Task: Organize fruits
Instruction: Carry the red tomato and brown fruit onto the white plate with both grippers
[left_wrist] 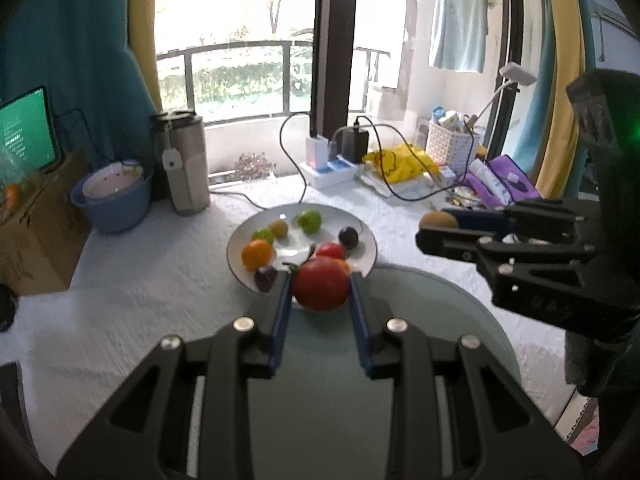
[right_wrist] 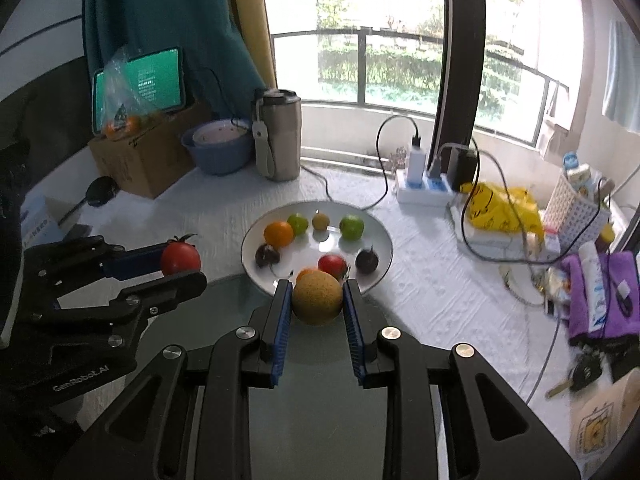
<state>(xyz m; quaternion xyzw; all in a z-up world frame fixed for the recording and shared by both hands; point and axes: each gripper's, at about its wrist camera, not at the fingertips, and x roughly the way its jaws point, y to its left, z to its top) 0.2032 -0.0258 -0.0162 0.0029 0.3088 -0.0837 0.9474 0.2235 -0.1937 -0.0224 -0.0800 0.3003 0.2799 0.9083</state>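
My left gripper point(left_wrist: 321, 280) is shut on a red tomato point(left_wrist: 320, 285), held above the near rim of a white plate point(left_wrist: 240, 236); it also shows in the right wrist view point(right_wrist: 182, 266) with the tomato point(right_wrist: 180, 258). My right gripper point(right_wrist: 316, 288) is shut on a brown-yellow round fruit point(right_wrist: 317, 298); it also shows in the left wrist view point(left_wrist: 434, 226) with the fruit point(left_wrist: 438, 220). The plate point(right_wrist: 380, 236) holds several fruits: an orange point(right_wrist: 278, 234), green ones point(right_wrist: 351, 227), dark ones point(right_wrist: 367, 260) and a red one point(right_wrist: 332, 265). A grey-green round plate point(left_wrist: 460, 300) lies below both grippers.
On the white tablecloth stand a steel tumbler point(right_wrist: 278, 136), a blue bowl point(right_wrist: 218, 150), a cardboard box point(right_wrist: 140, 152) with a tablet point(right_wrist: 138, 84), a power strip with chargers and cables point(right_wrist: 424, 188), a yellow bag point(right_wrist: 500, 204), a white basket point(right_wrist: 576, 208) and purple cloth point(right_wrist: 600, 296).
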